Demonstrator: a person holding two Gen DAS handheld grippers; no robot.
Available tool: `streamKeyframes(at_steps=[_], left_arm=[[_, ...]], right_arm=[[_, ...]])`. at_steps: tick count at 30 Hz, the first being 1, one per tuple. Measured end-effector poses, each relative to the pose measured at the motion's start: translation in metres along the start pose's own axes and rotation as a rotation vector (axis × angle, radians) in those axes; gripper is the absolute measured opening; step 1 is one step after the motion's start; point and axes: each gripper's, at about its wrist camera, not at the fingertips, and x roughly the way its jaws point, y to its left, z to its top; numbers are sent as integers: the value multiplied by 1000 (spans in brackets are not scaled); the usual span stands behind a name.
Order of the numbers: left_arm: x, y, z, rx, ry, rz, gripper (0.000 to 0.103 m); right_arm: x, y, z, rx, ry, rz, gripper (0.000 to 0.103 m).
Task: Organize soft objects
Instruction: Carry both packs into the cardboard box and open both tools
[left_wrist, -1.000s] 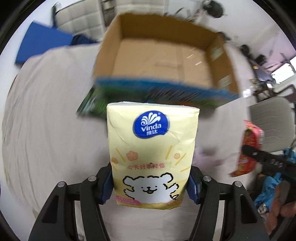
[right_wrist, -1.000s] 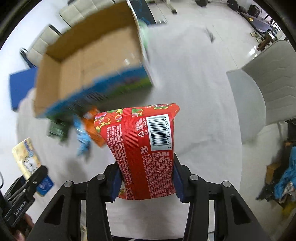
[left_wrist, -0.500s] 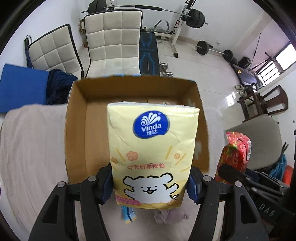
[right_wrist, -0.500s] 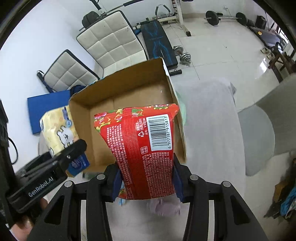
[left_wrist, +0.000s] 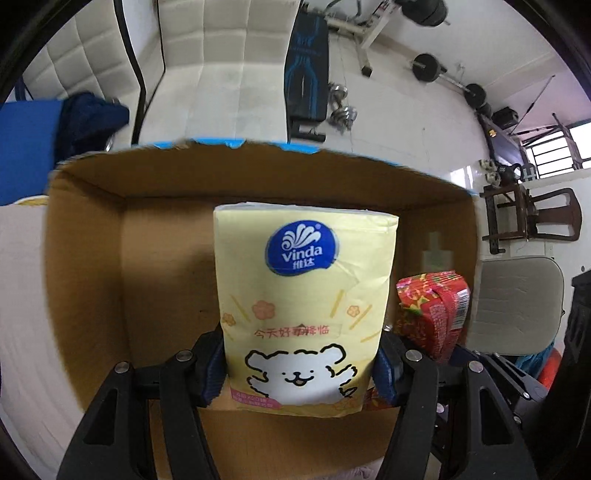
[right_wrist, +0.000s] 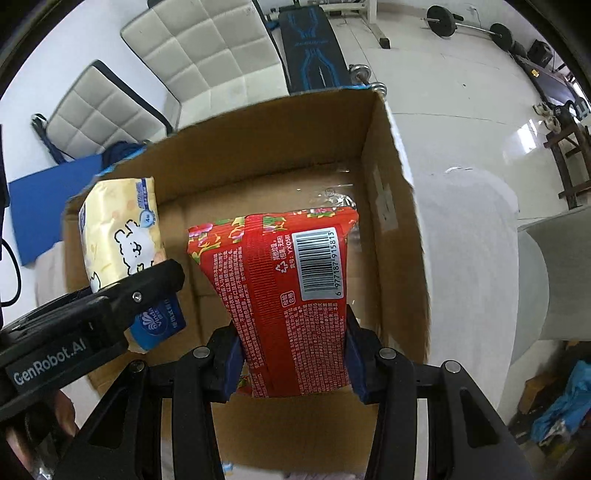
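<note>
Yellow tissue pack (left_wrist: 306, 306) between left jaws.

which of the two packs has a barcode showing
The red snack pack in the right gripper; the yellow tissue pack shows a blue logo and white puppy.

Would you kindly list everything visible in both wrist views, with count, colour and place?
tissue pack: one, pale yellow, held over the box, left side.
snack bag: one, red, held over the box, right side.
cardboard box: one, brown, open on the cloth-covered table.
padded chairs: two, white, behind the box.
weight bench: one, black and blue, on the floor beyond.
grey chair: one, right of the table.
left claw: black, shut on the tissue pack.
right claw: black, shut on the snack bag.
</note>
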Motion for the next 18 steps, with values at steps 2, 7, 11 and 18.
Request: streamKeyframes(at_steps=[2, 7, 11, 18], left_arm=[[12, 3, 6, -14, 29, -7, 61], [34, 2, 14, -30, 104, -48, 61], [47, -6, 17, -14, 144, -72, 61], [48, -2, 17, -64, 178, -40, 64]], right_arm=[[10, -2, 8, 6, 10, -8, 49], [26, -6, 20, 10, 23, -26, 49], [33, 1, 26, -17, 21, -32, 49], [47, 4, 30, -50, 57, -44, 55]])
